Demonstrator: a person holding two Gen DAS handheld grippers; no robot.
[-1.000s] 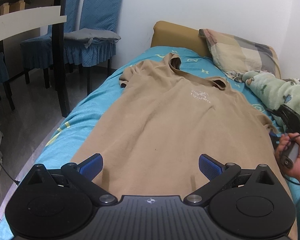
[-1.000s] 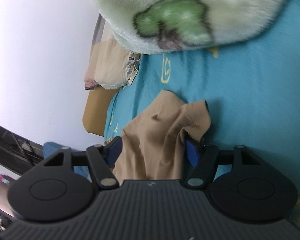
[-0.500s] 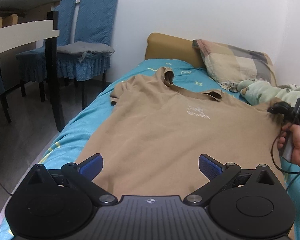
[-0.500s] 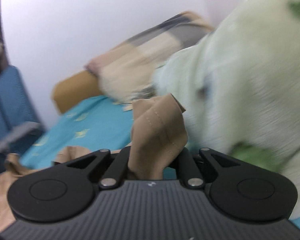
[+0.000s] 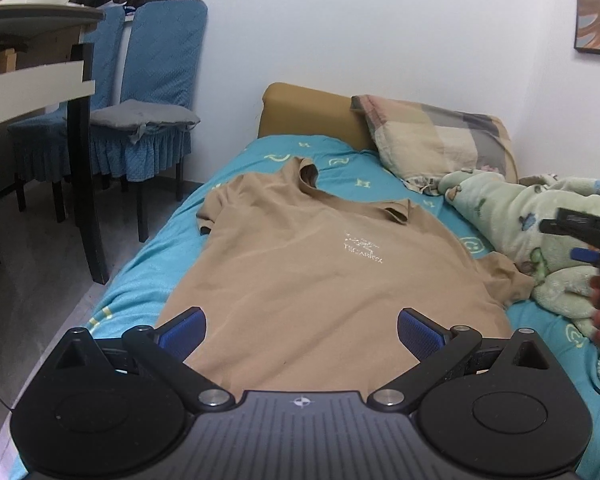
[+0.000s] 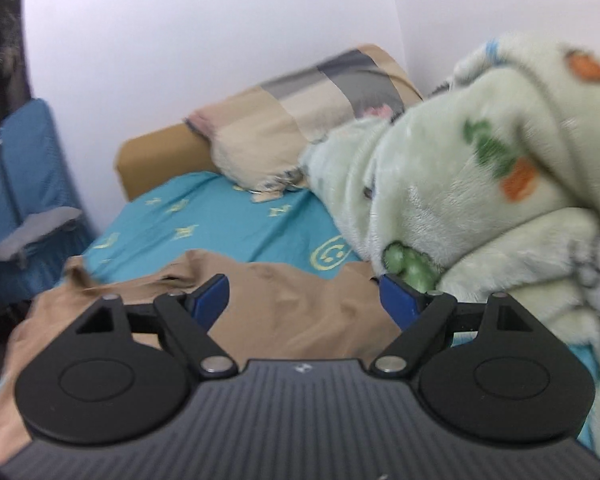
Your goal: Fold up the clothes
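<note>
The tan T-shirt (image 5: pixel 300 280) lies flat, chest print up, on the bed (image 5: pixel 148 264); both the left gripper (image 5: pixel 300 326) and right gripper (image 6: pixel 302 298) gape wide and empty, the right's jaws opening.

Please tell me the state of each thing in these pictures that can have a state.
Tan shirt: spread flat on bed, unfolded, not gripped.
Left gripper: open, empty, over the hem.
Right gripper: jaws opening, nothing between them.
Green blanket: bunched up.
Pillow: leaning on headrest.
</note>
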